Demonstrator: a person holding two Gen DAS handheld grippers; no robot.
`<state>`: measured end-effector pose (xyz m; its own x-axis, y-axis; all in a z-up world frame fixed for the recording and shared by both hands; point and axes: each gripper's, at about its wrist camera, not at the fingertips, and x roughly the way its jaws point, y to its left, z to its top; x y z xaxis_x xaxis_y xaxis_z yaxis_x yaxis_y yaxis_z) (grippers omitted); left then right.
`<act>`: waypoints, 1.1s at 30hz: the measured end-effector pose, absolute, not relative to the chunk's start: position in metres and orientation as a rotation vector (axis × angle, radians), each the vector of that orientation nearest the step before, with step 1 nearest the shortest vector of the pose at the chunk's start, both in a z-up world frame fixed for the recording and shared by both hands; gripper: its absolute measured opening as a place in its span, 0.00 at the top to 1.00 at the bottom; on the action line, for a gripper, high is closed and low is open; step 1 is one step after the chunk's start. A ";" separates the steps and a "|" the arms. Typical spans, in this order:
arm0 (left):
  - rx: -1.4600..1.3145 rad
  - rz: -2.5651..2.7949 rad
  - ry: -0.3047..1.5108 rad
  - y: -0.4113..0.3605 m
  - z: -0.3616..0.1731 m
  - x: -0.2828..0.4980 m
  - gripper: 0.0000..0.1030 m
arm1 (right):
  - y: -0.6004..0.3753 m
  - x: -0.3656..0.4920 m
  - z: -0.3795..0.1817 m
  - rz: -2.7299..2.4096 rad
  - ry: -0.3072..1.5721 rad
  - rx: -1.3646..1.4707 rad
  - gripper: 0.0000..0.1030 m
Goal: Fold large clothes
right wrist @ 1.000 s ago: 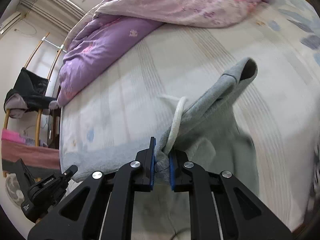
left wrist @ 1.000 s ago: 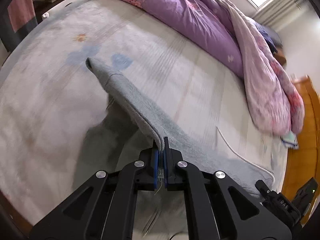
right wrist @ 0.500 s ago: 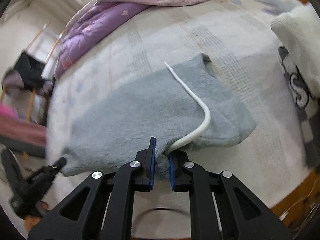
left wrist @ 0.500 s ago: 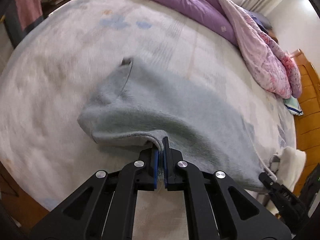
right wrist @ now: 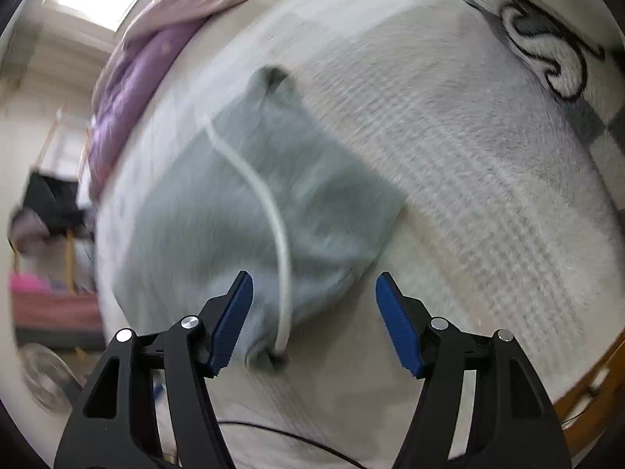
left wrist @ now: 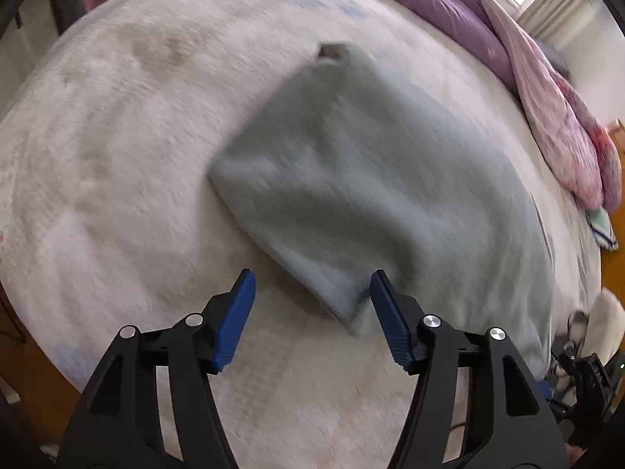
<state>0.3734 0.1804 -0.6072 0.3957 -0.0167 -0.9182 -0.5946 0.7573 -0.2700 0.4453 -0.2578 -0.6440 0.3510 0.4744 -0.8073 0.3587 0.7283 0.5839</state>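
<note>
Both grippers, left (left wrist: 312, 297) and right (right wrist: 314, 301), hang released over the bed's (left wrist: 117, 156) near edge, each above a near corner of the grey garment (left wrist: 371, 179) (white drawstring rightward), its length running between them.

Honestly both views are smeared with motion blur, so we can't make out the weave or seams on the grey garment (left wrist: 383, 179). The patterned white cloth (right wrist: 547, 47) gets chopped off by the frame's upper right edge, and the purple quilt (left wrist: 539, 90) runs out of view too.
</note>
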 end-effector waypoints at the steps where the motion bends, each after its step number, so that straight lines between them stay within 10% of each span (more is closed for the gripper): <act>1: -0.655 0.403 1.124 0.186 -0.610 0.376 0.39 | -0.261 0.451 -0.649 0.075 1.249 0.809 0.39; 2: -0.666 0.403 1.123 0.189 -0.611 0.378 0.39 | -0.263 0.457 -0.652 0.078 1.250 0.804 0.40; 4: -0.652 0.421 1.118 0.195 -0.610 0.383 0.39 | -0.262 0.473 -0.657 0.080 1.259 0.733 0.80; 7: -0.620 0.413 1.102 0.199 -0.605 0.388 0.39 | -0.256 0.485 -0.628 0.091 1.159 0.536 0.97; 33: -0.923 0.397 1.020 0.260 -0.645 0.359 0.18 | -0.062 0.491 -0.577 0.356 1.021 0.185 0.88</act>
